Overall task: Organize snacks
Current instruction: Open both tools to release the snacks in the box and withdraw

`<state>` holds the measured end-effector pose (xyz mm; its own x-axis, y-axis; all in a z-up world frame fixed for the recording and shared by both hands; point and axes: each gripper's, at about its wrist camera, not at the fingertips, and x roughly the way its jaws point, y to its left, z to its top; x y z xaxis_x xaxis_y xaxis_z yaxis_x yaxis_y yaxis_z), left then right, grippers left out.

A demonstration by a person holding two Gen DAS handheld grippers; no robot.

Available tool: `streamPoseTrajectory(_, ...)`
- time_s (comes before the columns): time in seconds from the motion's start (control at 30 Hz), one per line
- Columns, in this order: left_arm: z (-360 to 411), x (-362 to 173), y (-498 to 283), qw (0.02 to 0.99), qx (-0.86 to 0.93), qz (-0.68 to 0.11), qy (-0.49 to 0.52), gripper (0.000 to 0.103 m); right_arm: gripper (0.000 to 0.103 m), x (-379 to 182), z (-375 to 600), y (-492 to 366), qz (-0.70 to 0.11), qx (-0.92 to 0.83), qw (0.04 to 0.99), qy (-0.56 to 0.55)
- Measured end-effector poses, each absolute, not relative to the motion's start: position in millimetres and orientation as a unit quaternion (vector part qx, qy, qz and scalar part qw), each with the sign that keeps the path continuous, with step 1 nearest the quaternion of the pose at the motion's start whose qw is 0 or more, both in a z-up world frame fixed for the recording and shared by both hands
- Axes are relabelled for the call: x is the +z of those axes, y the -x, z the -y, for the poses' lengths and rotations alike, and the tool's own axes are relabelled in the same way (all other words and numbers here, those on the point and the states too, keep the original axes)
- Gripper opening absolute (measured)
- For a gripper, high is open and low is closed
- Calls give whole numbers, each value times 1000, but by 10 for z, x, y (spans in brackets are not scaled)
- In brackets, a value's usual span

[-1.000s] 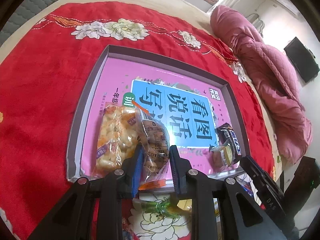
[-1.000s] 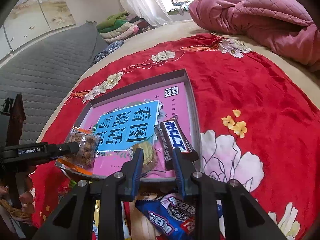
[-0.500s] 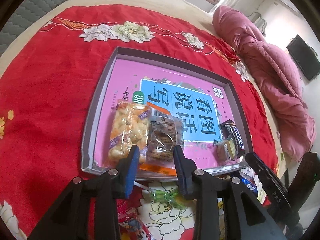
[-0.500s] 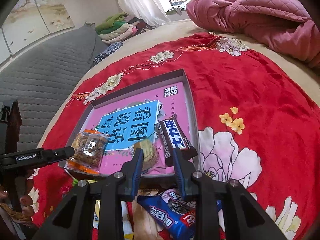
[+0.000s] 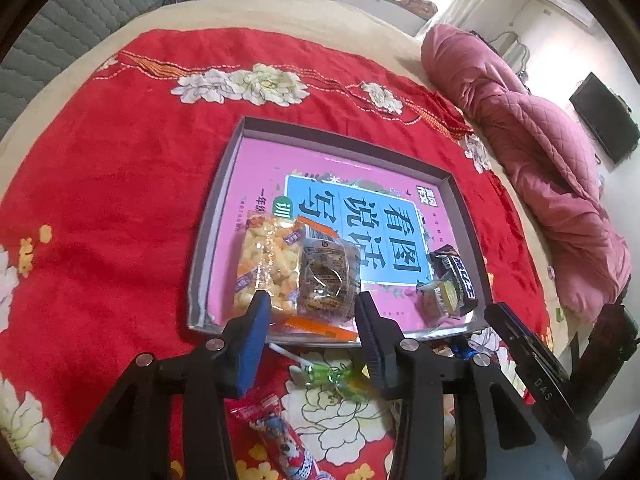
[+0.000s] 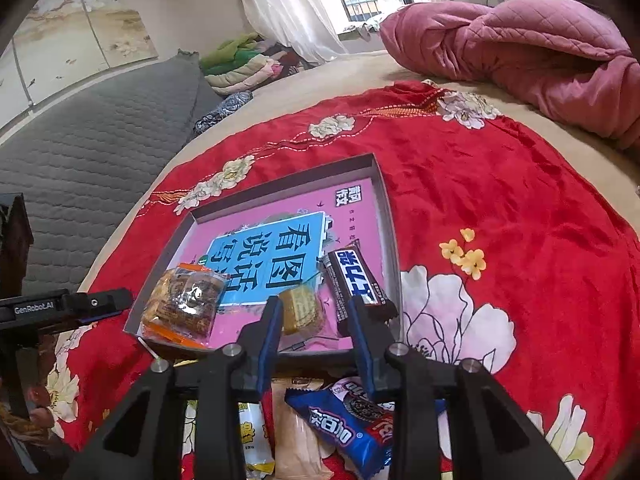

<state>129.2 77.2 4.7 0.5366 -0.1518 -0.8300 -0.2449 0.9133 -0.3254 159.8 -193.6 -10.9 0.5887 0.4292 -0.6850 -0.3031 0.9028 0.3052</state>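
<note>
A shallow grey-rimmed tray [image 5: 216, 216] [image 6: 388, 216] with a pink printed floor lies on the red blanket. In it are a yellow puffed-snack pack [image 5: 268, 264], a clear brown cookie pack [image 5: 326, 276] [image 6: 184, 300], a small yellow cake [image 5: 438, 298] [image 6: 300, 312] and a dark chocolate bar [image 5: 456, 276] [image 6: 352, 280]. My left gripper [image 5: 312, 320] hovers at the tray's near edge, its jaws opening; the pads stand clear of the cookie pack's orange end. My right gripper [image 6: 316, 320] is over the near right corner with jaws opening, touching neither cake nor bar.
Loose snacks lie on the blanket in front of the tray: a green lollipop [image 5: 328, 374], a red pack [image 5: 284, 436], a blue biscuit pack [image 6: 348, 420], a yellow-white pack [image 6: 252, 436]. A pink quilt [image 6: 520, 40] is heaped at the far right.
The left gripper let go of the brown cookie pack, which now lies in the tray beside the puffed snack, and drew back and up. The right jaws widened a little.
</note>
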Motion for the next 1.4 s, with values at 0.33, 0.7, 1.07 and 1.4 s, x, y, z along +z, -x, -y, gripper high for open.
streamPoseTrajectory(0.33, -891, 252, -1123, 861, 42, -463, 207, 49, 47, -29, 1985, -1564, -391, 204, 894, -85)
streamPoseTrajectory(0.7, -908, 326, -959, 863, 45, -458, 206, 49, 49, 93, 2132, -1491, -379, 195, 900, -94)
streamPoseTrajectory(1.07, -873, 417, -826, 868, 50, -455, 192, 52, 51, 139, 2211, -1368, -380, 193, 900, -93)
streamPoseTrajectory(1.4, -849, 456, -742, 867, 46, -457, 191, 53, 58, 166, 2210, -1243, -381, 201, 898, -83)
